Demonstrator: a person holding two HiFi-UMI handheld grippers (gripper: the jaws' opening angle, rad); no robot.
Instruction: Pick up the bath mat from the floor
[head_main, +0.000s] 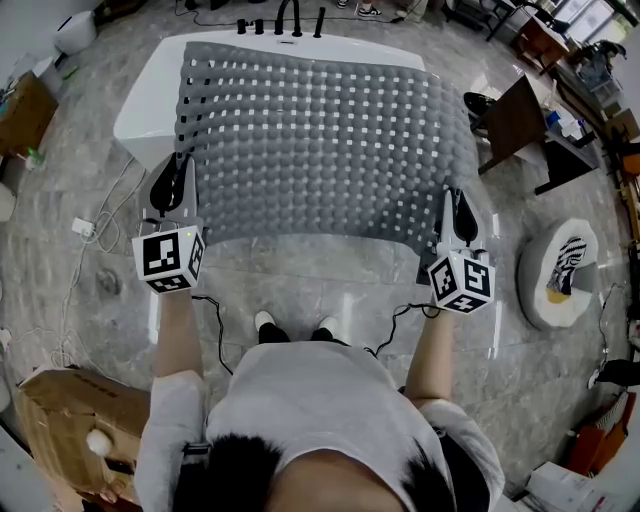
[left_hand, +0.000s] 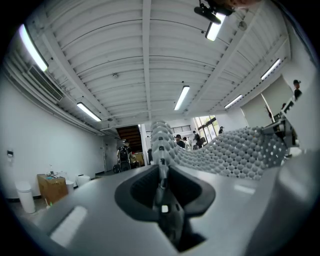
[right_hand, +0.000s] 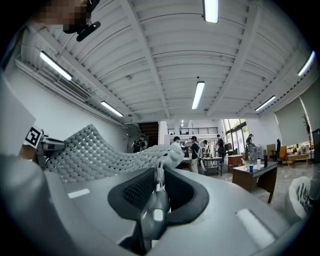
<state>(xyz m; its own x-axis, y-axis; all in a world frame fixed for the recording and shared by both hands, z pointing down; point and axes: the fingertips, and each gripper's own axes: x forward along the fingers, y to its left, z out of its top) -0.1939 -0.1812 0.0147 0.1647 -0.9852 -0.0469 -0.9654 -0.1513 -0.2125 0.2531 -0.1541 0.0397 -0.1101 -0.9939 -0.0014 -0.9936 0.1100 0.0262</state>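
In the head view, the grey bath mat (head_main: 320, 150) is spread flat across the upper middle of the frame, off the floor and hanging over a white bathtub (head_main: 150, 90) whose rim shows at the upper left. The left gripper (head_main: 180, 172) bites the mat's near left corner at centre left. The right gripper (head_main: 458, 208) bites the near right corner at centre right. The mat's near edge runs between the two.

In the left gripper view, the left gripper (left_hand: 161, 170) has its jaws pressed together on a thin edge of the bath mat (left_hand: 240, 150). The edge rises upright from the jaws at centre, and the knobbly sheet stretches away to the right.

In the right gripper view, the right gripper (right_hand: 159, 175) is likewise clamped on the bath mat (right_hand: 95, 150). The corner is pinched at frame centre and the sheet sweeps off to the left.
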